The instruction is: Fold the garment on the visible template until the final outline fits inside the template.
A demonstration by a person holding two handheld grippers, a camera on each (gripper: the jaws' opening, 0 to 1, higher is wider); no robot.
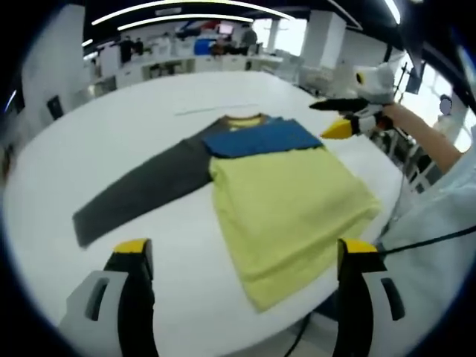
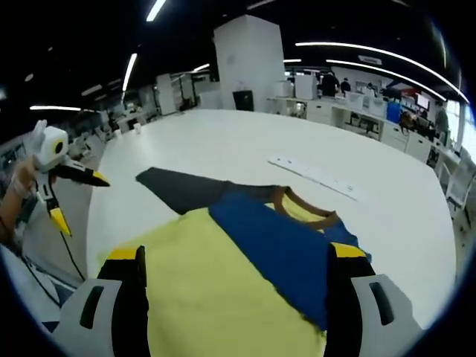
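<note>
Desk (image 1: 111, 141): white, wide, rounded at the near edge, carrying the shirt with bare surface all round. Behind it, an open office with benches, ceiling strip lights and a few distant people.

Shirt (image 1: 286, 201): spread flat near the desk's middle, yellow body nearest in the left gripper view, blue band across the chest, yellow-and-brown collar at the far end. Grey sleeve (image 1: 141, 197) stretched out to the left in that view, lying flat and straight; the other sleeve tucked in or hidden, cannot tell which. In the right gripper view, seen from the opposite side: blue band close under the camera, collar (image 2: 305, 208) to the right, grey sleeve tip running away toward the far left.

White strip (image 2: 316, 176): flat on the desk just beyond the collar, plain in the right gripper view, a thin faint line in the left.

Left hand-held gripper (image 1: 242, 256): jaws wide apart, holding nothing, poised above the shirt's near hem, not touching.

Right hand-held gripper (image 2: 236, 260): jaws likewise wide apart and bare, hovering over the yellow-blue boundary; seen from the left gripper view at the shirt's far right, beside the blue shoulder, held in a hand.
</note>
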